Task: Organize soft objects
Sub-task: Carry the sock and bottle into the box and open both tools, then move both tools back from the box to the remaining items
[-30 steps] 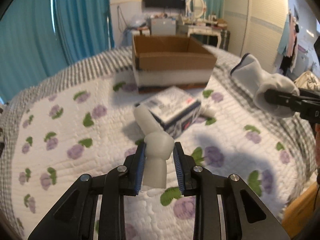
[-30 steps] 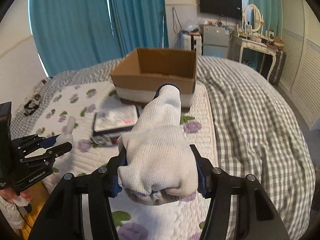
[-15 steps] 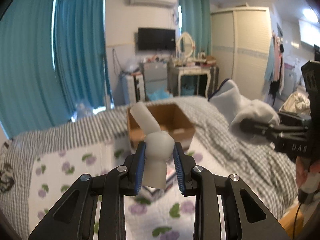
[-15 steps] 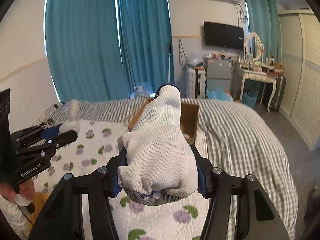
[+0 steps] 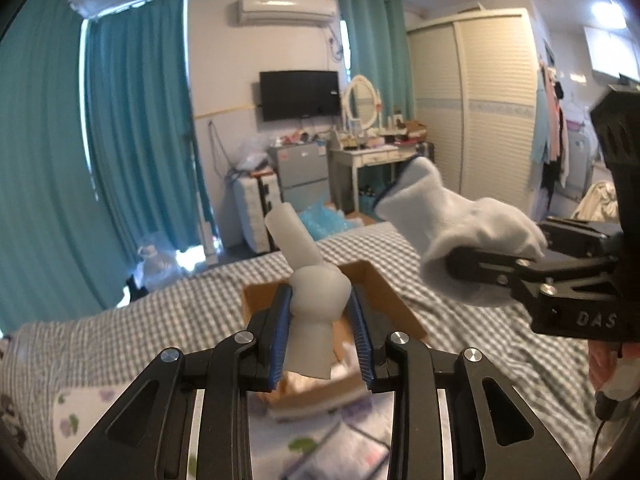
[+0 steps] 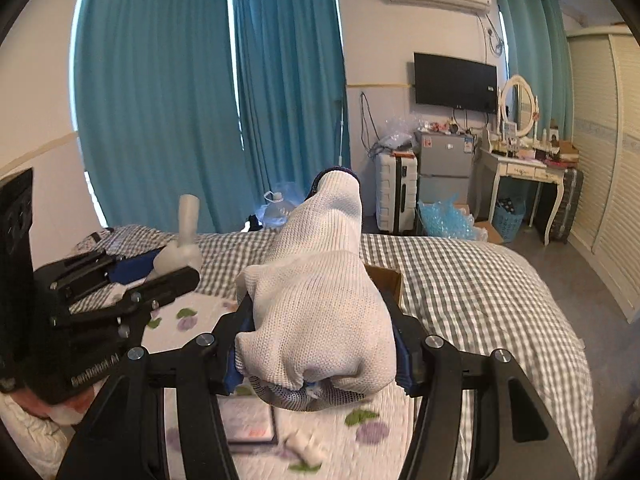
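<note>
White knit glove [image 6: 320, 304] clamped in right gripper [image 6: 320, 340] above bed [image 6: 460, 280], pale foam piece [image 5: 314, 304] clamped between 2 blue pads of left gripper [image 5: 320, 320] above open cardboard box [image 5: 384, 296] near bed's checked far edge.

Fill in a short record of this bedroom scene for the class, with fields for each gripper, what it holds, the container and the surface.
left gripper: shut on the white silicone tube, held up in the air
right gripper: shut on the white knit glove, also lifted
container: open cardboard box on the bed, beyond and below the left gripper
box contents: some pale items inside, too blurred to identify
surface: bed with grey checked cover and floral quilt
also on the quilt: flat printed package
</note>
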### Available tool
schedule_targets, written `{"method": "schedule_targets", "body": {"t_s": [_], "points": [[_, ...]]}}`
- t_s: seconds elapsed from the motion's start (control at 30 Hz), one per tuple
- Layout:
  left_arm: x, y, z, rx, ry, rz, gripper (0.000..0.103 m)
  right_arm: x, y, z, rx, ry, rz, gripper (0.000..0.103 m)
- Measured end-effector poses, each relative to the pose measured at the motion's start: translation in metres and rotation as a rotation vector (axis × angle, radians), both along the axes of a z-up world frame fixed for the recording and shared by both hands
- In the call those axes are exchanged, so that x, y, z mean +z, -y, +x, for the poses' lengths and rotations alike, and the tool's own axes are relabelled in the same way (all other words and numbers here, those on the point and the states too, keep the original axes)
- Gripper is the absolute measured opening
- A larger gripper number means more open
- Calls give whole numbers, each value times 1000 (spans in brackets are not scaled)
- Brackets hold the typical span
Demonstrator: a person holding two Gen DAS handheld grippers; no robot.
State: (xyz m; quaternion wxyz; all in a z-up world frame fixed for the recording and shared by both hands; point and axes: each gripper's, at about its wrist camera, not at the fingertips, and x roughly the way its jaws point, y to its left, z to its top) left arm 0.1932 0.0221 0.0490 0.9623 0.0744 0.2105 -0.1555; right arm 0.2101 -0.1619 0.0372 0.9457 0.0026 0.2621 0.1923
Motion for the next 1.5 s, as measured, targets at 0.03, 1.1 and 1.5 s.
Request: {"method": "schedule_targets", "body": {"t_s": [0.03,1.1,1.5], "points": [[-5,2,9,-5,7,4,31,-6,1,12,-4,-14,10,58],[27,-6,28,138,24,17,75,58,21,-12,-74,83,9,102],[132,-33,-123,170,242,-16,91,139,6,-167,-59,242,-26,102]]}}
